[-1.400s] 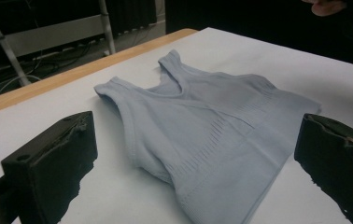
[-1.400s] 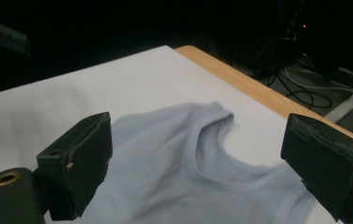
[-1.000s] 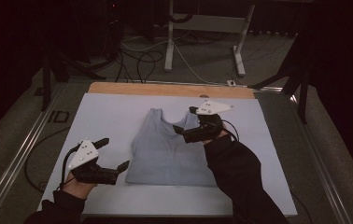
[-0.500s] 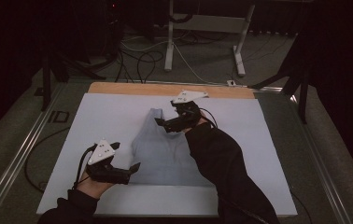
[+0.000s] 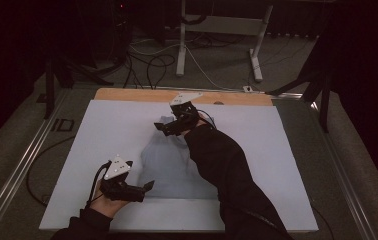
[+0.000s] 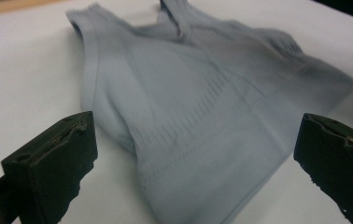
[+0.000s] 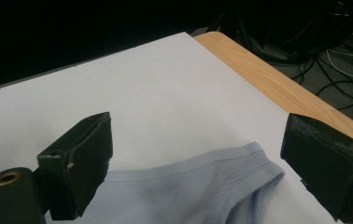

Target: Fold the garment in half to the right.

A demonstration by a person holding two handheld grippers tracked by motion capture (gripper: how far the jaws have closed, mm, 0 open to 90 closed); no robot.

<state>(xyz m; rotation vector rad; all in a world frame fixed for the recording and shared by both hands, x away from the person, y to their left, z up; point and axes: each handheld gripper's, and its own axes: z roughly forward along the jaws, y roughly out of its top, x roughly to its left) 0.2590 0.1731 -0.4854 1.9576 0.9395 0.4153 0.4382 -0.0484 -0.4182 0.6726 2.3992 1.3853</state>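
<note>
**Grey top on a white table in a dark room**

A white sheet [image 5: 257,165] covers the table, leaving a bare wooden strip [image 5: 142,95] along its far edge. Beyond that the room is dim, with cables [image 5: 147,70] strewn over the floor around a pale metal stand [image 5: 182,45]. The grey top [image 5: 169,160] lies flat mid-sheet. The left gripper [image 5: 147,186] sits at its near left corner, jaws wide apart. The right gripper [image 5: 158,126] hovers over a far strap, jaws also apart.

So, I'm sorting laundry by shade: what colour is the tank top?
Pale grey-blue, plain, with faint ribbed bands; the tank top shows best in the left gripper view.
</note>
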